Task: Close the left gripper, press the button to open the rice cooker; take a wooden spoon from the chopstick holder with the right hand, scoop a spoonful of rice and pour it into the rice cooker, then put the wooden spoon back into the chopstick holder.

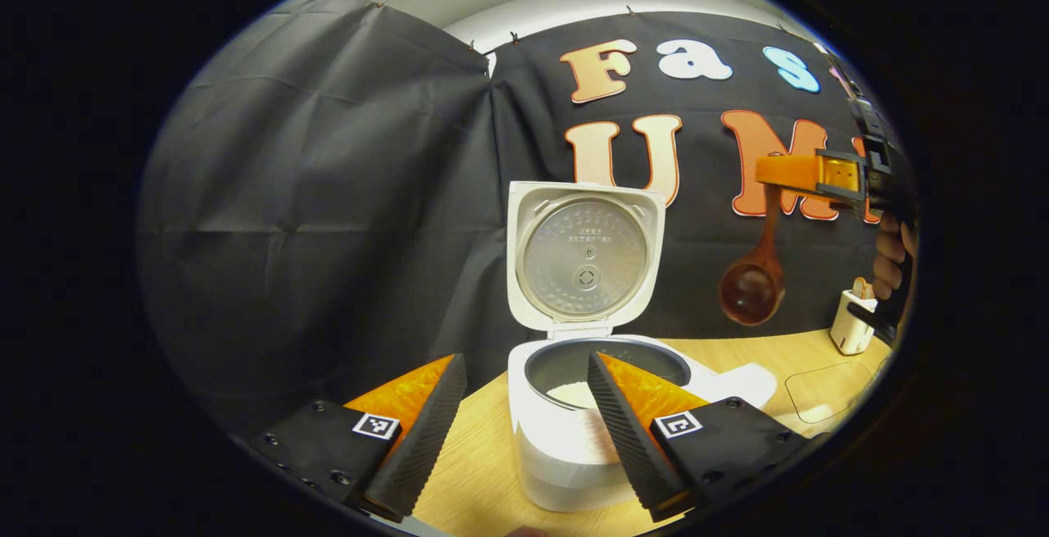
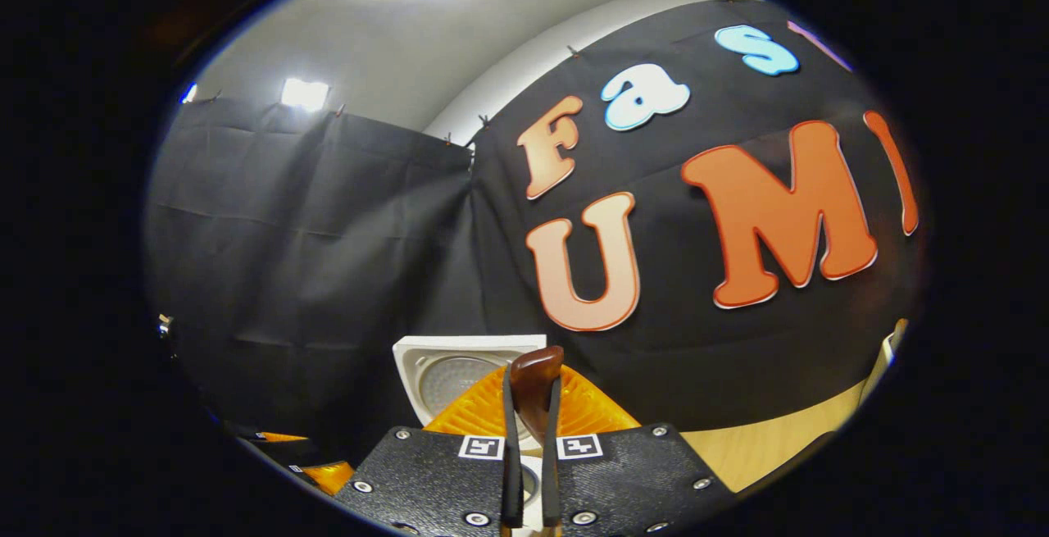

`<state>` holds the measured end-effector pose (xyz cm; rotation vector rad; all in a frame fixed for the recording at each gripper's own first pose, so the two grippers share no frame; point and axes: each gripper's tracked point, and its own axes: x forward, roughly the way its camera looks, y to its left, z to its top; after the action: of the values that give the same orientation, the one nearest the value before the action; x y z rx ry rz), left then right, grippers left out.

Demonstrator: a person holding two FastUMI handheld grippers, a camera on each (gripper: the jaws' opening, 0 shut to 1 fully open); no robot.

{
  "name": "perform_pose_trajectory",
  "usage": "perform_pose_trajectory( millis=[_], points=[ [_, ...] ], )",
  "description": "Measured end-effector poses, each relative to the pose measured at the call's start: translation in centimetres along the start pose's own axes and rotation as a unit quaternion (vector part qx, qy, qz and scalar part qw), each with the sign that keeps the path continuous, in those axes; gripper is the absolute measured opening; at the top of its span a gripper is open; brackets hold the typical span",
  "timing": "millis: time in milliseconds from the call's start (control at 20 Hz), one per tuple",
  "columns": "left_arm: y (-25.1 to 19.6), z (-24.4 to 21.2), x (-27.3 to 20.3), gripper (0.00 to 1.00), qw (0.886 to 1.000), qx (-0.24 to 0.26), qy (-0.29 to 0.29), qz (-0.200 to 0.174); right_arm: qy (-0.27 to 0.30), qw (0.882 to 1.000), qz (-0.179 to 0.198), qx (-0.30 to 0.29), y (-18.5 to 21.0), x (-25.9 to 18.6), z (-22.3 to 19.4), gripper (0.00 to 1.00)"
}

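So the biggest thing here is the rice cooker (image 1: pixel 574 430), sitting low and center in the left gripper view on the wooden table (image 1: pixel 819 357), with its lid (image 1: pixel 585 257) already flipped up and standing upright behind the pot. There's a pale patch in the inner pot that looks like rice, so the scoop-and-pour part is probably done, though that's a guess. The left gripper (image 1: pixel 524 430) has its fingers spread wide apart with nothing between them, framing the cooker from the bottom of the frame. Over at the upper right of that view, the right gripper (image 1: pixel 799 172) is clamped on the handle of the wooden spoon (image 1: pixel 754 279), which hangs almost straight down with the bowl at the bottom, up in the air and well above the table. In the right gripper view, the handle end pokes up between the two pinched fingers at bottom center (image 2: pixel 533 389). The key bit for the next move: the chopstick holder (image 1: pixel 852 324) sits at the far right edge of the left gripper view, lower and further right than the spoon bowl, so the spoon's long axis is already roughly lined up for dropping in. The right hand (image 1: pixel 889 254) is clearly the nearer one. The holder's opening is small and already has something in it, so the bowl could catch the rim. Open room between cooker and holder looks fine.
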<state>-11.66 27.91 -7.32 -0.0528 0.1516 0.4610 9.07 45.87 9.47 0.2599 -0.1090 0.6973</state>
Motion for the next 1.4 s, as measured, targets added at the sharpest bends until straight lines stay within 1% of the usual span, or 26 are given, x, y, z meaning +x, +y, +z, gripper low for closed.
perform_pose_trajectory(
  millis=[50,100,200,300,450,500,550,650,700,750,800,850,900,1050,1100,1200,1350,1400],
  points=[
    [-0.5,0.0,0.1,0.97,1.0,0.0,0.0,-0.004,0.0,1.0,-0.021,0.002,-1.7,-1.2,0.6,0.09],
    [-0.9,0.2,0.1,0.95,1.0,0.002,-0.001,-0.009,0.001,0.999,-0.042,0.005,-3.4,-2.2,1.1,0.09],
    [-1.7,0.3,0.3,0.96,1.0,0.006,-0.002,-0.017,0.004,0.996,-0.083,0.013,-6.9,-4.4,2.0,0.09],
    [-2.6,0.4,0.4,0.95,1.0,0.006,-0.003,-0.026,0.013,0.992,-0.12,0.017,-9.8,-6.9,2.5,0.09],
    [-3.8,0.7,0.7,0.96,0.999,0.008,-0.006,-0.037,0.009,0.985,-0.172,0.027,-13.9,-10.9,4.1,0.09],
    [-4.1,0.6,0.8,0.97,0.999,0.009,-0.004,-0.04,0.008,0.981,-0.19,0.024,-15.2,-12.4,4.4,0.09],
    [-4.4,0.7,0.9,0.95,0.999,0.01,-0.005,-0.044,0.007,0.977,-0.21,0.022,-16.5,-13.8,4.8,0.09],
    [-4.9,0.9,0.9,0.95,0.999,0.011,-0.004,-0.047,0.006,0.969,-0.248,0.02,-18.7,-17.1,4.7,0.09],
    [-5.1,0.9,1.0,0.95,0.999,0.011,-0.003,-0.049,0.007,0.964,-0.265,0.022,-19.6,-18.7,4.6,0.09],
    [-5.4,1.0,1.1,0.97,0.999,0.011,-0.004,-0.05,0.008,0.959,-0.282,0.026,-20.6,-20.1,4.5,0.09],
    [-5.5,1.1,1.1,0.95,0.999,0.012,-0.004,-0.051,0.009,0.954,-0.298,0.03,-21.6,-21.4,4.3,0.09],
    [-5.7,1.1,1.1,0.95,0.999,0.012,-0.004,-0.05,0.009,0.949,-0.314,0.036,-22.5,-22.8,4.2,0.09],
    [-5.8,1.2,1.3,0.97,0.999,0.013,-0.003,-0.052,0.01,0.943,-0.329,0.039,-23.4,-24.1,3.8,0.09],
    [-6.4,1.3,1.3,0.96,0.999,0.015,-0.001,-0.052,0.016,0.929,-0.365,0.05,-25.6,-27.4,2.8,0.09],
    [-6.5,1.2,1.4,0.97,0.999,0.015,0.0,-0.052,0.019,0.926,-0.373,0.056,-26.2,-28.3,2.2,0.09],
    [-6.9,1.4,1.6,0.95,0.998,0.012,0.002,-0.054,0.026,0.921,-0.383,0.074,-27.2,-29.7,1.1,0.09],
    [-7.7,1.4,1.8,0.97,0.998,0.013,0.006,-0.055,0.035,0.912,-0.396,0.106,-28.9,-31.3,-1.1,0.09],
    [-8.0,1.4,1.8,0.96,0.998,0.015,0.006,-0.055,0.038,0.909,-0.398,0.115,-29.2,-31.8,-1.8,0.09]
  ],
)
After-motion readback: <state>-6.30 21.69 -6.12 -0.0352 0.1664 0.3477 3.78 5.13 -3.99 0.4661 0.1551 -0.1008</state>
